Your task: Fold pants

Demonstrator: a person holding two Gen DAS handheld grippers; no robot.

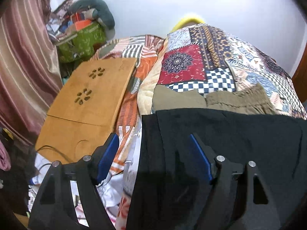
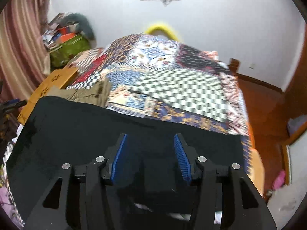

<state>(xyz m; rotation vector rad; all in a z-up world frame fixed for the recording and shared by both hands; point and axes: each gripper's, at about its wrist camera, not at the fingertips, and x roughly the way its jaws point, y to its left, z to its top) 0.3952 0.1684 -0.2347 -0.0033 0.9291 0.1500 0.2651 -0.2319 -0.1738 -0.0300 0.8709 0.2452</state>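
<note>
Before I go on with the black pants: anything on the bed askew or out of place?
The black pants lie fairly flat, no stray bunching visible. One oddity: an olive garment sits crumpled just beyond their far edge on the patchwork quilt, touching or tucked under them. Both the left gripper and right gripper are open and hold nothing.

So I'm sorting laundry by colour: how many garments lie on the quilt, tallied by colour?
Black pants: 1
Olive-khaki garments: 1 pile; separate pieces cannot be told apart
Total: 2 colour groups on the patchwork quilt
</note>
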